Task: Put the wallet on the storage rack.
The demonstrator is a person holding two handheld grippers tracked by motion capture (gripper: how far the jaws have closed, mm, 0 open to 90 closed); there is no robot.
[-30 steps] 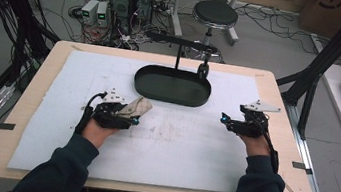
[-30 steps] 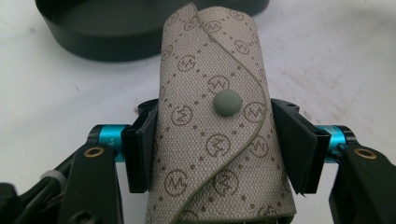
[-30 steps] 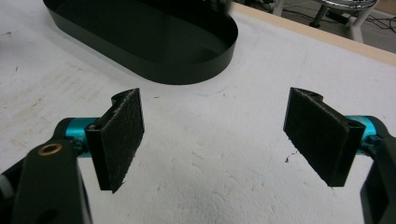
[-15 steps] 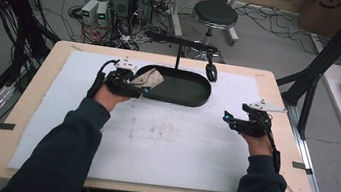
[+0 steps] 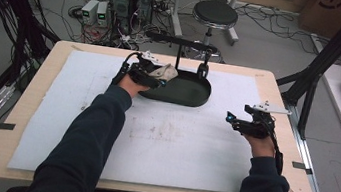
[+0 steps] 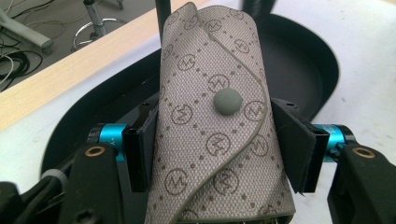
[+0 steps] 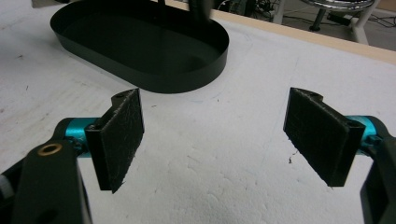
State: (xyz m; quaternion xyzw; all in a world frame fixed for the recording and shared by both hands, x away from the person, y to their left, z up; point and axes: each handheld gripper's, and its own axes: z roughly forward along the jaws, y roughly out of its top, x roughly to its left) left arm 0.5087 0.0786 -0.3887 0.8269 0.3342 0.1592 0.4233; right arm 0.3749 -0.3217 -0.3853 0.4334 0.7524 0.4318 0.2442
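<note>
The left gripper (image 5: pixel 153 76) clamps a beige monogrammed fabric pouch with a grey snap (image 6: pixel 215 126) between its fingers — over the black oval metal tray (image 5: pixel 186 94). The right gripper (image 7: pixel 215 140) hovers above the table, fingers apart — holding nothing.

The patterned pouch (image 6: pixel 215 126) runs off the left gripper view's bottom edge and hides much of the black tray (image 6: pixel 303 70).

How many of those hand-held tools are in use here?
2. The left tool grips a patterned pouch over the black tray; the right tool hovers open above the white mat.
</note>
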